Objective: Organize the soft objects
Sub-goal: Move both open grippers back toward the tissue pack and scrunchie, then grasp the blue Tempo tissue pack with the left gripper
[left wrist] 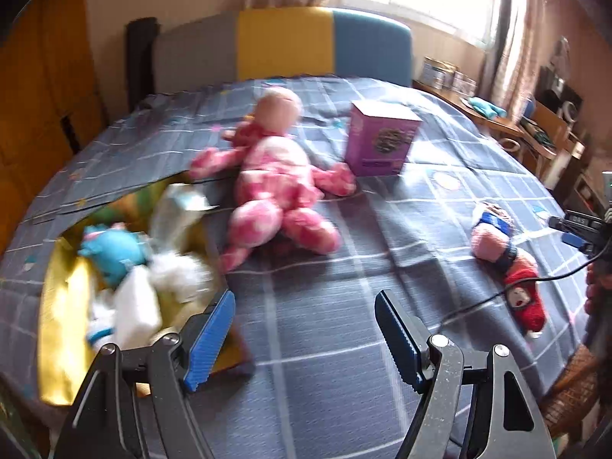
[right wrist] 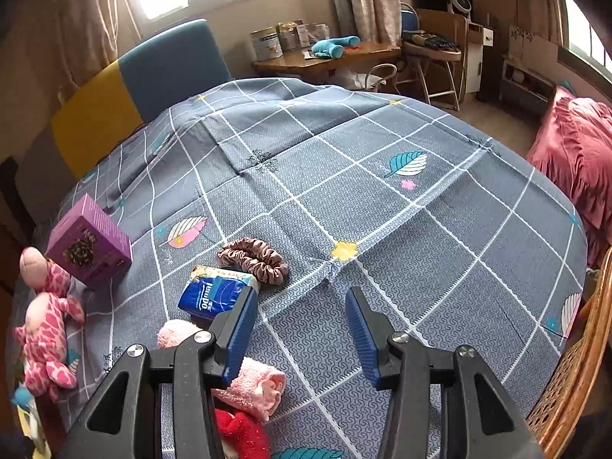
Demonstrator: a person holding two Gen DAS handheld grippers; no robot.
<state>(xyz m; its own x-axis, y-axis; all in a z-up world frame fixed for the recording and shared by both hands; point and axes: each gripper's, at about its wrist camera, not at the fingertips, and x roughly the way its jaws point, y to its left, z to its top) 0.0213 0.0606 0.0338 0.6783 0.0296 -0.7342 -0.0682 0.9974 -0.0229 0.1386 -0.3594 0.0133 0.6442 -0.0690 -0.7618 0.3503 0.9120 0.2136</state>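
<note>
A pink spotted plush toy (left wrist: pixel 275 187) lies face down on the grey checked bedspread (left wrist: pixel 325 344), also seen at the left edge of the right wrist view as the plush toy (right wrist: pixel 48 329). My left gripper (left wrist: pixel 306 329) is open and empty above the bedspread, beside a gold box (left wrist: pixel 63 340) that holds a blue plush (left wrist: pixel 114 254) and white soft items. My right gripper (right wrist: pixel 302 325) is open and empty. Under its left finger lie a rolled pink towel (right wrist: pixel 252 382), a red sock (right wrist: pixel 241 436), a blue tissue pack (right wrist: pixel 216 296) and a brown scrunchie (right wrist: pixel 254 262).
A purple carton (left wrist: pixel 380 139) stands beside the plush toy, seen also as the carton (right wrist: pixel 90 244). A wooden desk (right wrist: pixel 325 59) with tins stands past the bed. A wicker chair (right wrist: pixel 573 375) is at the right. A headboard (left wrist: pixel 283 44) backs the bed.
</note>
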